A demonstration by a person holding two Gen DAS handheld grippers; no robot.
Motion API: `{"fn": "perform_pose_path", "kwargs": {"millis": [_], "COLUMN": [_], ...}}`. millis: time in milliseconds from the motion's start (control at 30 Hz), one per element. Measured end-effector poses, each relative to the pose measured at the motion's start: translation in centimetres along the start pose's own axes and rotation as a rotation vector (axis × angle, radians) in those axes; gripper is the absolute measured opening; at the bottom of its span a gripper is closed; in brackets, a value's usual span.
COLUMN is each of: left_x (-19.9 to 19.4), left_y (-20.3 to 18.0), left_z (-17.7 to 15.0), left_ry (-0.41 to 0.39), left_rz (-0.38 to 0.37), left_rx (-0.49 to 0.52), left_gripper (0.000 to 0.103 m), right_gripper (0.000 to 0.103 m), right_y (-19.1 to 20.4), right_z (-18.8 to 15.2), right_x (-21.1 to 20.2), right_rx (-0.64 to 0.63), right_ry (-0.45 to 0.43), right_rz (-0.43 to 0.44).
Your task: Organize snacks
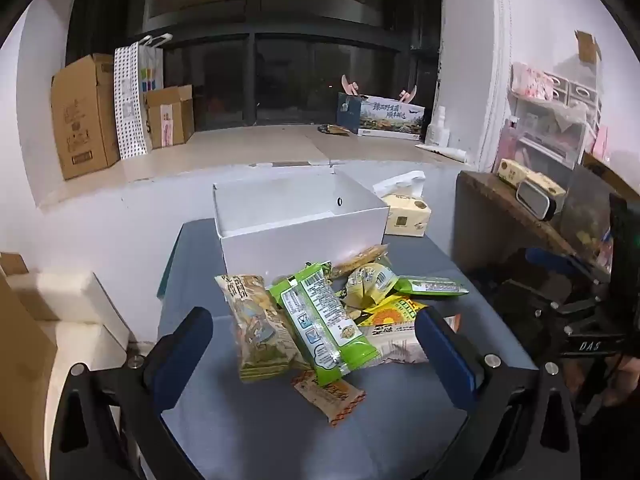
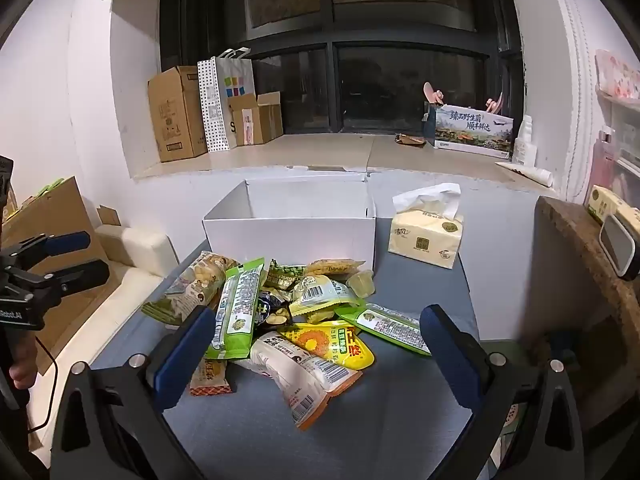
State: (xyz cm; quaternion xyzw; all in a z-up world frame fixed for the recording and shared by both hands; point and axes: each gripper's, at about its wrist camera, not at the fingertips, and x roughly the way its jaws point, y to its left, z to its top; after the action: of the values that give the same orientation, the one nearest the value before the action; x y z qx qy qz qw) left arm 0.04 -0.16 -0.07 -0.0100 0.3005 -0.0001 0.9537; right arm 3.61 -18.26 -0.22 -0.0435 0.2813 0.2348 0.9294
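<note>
A pile of snack packets [image 1: 328, 312] lies on the grey table [image 1: 248, 432] in front of an open white box [image 1: 296, 224]. In the left wrist view a green packet [image 1: 320, 324] lies on top, between the fingers of my open, empty left gripper [image 1: 316, 340], which hovers above the pile's near side. In the right wrist view the same pile [image 2: 288, 312] lies before the white box [image 2: 292, 232]. My right gripper [image 2: 316, 340] is open and empty above a yellow packet [image 2: 332, 344] and a white packet [image 2: 304, 376]. The left gripper also shows at the left edge [image 2: 60, 256].
A tissue pack [image 2: 428, 232] stands on the table right of the box. A dark wooden side table [image 2: 588, 264] stands to the right, a cream sofa [image 2: 132, 248] to the left. Cardboard boxes [image 2: 176, 112] and a printed carton [image 2: 472, 128] sit on the window ledge behind.
</note>
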Motion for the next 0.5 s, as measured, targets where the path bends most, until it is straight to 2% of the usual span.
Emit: {"fn": "perform_pose_path", "kwargs": {"millis": [67,300,500], "left_x": [-0.5,-0.5,-0.5], "left_y": [-0.6,0.6,0.6], "left_z": [-0.4,0.5,0.5], "left_ry": [-0.032,0.013,0.014], "left_rz": [-0.002,-0.063,-0.062], "left_rx": [0.007,-0.051,-0.039], "left_gripper": [0.103,0.103,0.103], "right_gripper": [0.103,0.103,0.103], "right_y": [0.1,-0.2,-0.1], "right_z": [-0.1,0.1,0.0], "right_x": [0.0,-0.1,-0.4], "right_rx": [-0.002,0.010,0.005], "right_ry": [0.004,-0.004,-0.011], "right_rz": [-0.005,0.004,0.000]}}
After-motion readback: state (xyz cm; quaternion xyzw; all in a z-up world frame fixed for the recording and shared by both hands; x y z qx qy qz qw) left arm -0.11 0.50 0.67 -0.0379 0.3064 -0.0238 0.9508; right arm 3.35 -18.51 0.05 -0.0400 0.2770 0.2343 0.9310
